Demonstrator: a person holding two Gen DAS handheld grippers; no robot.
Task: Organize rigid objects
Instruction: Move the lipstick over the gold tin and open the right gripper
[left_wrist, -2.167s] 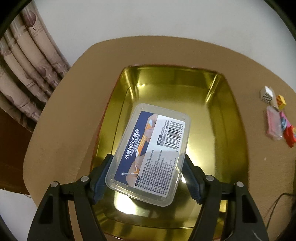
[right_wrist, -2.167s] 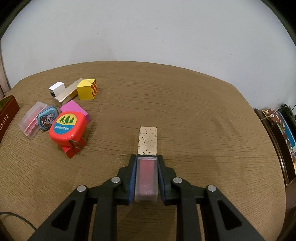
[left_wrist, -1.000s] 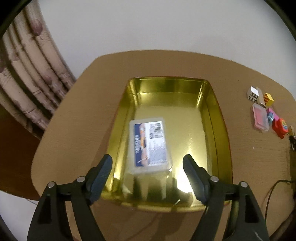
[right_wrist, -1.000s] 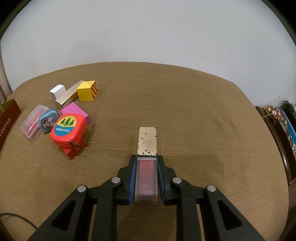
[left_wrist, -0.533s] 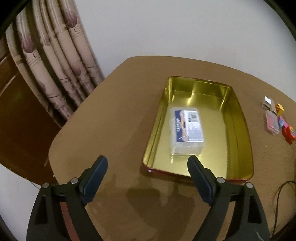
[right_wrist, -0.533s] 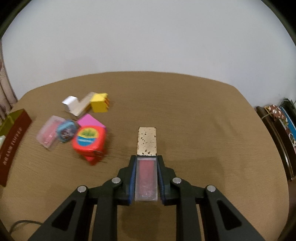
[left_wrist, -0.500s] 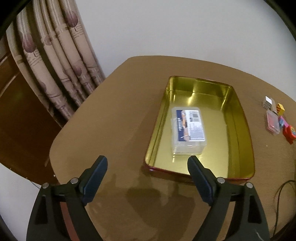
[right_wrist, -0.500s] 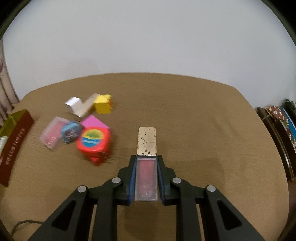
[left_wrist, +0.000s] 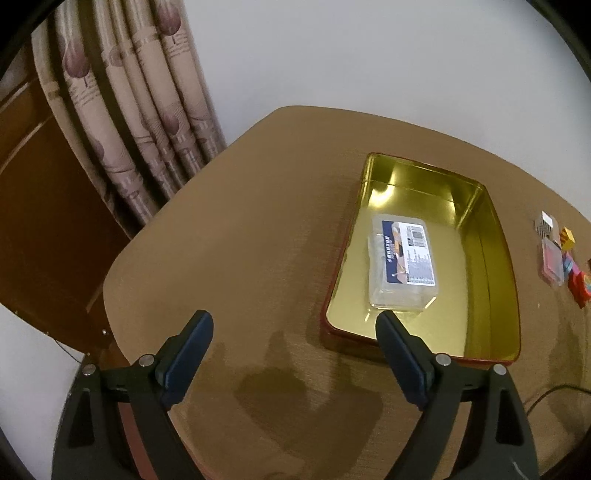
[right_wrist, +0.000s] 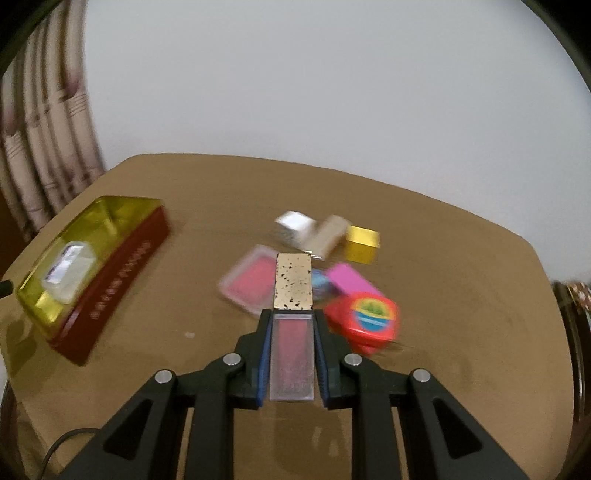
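A gold-lined tin with red outer walls (left_wrist: 495, 236) (right_wrist: 122, 266) lies on the brown table, and a clear plastic box with a blue and white label (left_wrist: 404, 254) (right_wrist: 68, 267) rests inside it. My left gripper (left_wrist: 293, 326) is open and empty, held above bare table to the left of the tin. My right gripper (right_wrist: 292, 325) is shut on a clear bar with a pink core and a gold-speckled end (right_wrist: 293, 295), carried above the pile of small objects.
The pile right of the tin holds a red tape measure (right_wrist: 364, 321), a pink clear case (right_wrist: 249, 282), a magenta block (right_wrist: 349, 282), a yellow cube (right_wrist: 362, 243), a white cube (right_wrist: 294, 225) and a beige box (right_wrist: 328, 234). Curtains (left_wrist: 147, 110) hang left. A cable (left_wrist: 554, 391) trails off the table's near right edge.
My left gripper let go of the clear box in the tin, opened and drew back to the left. My right gripper swung left with the bar, bringing the tin into its view.
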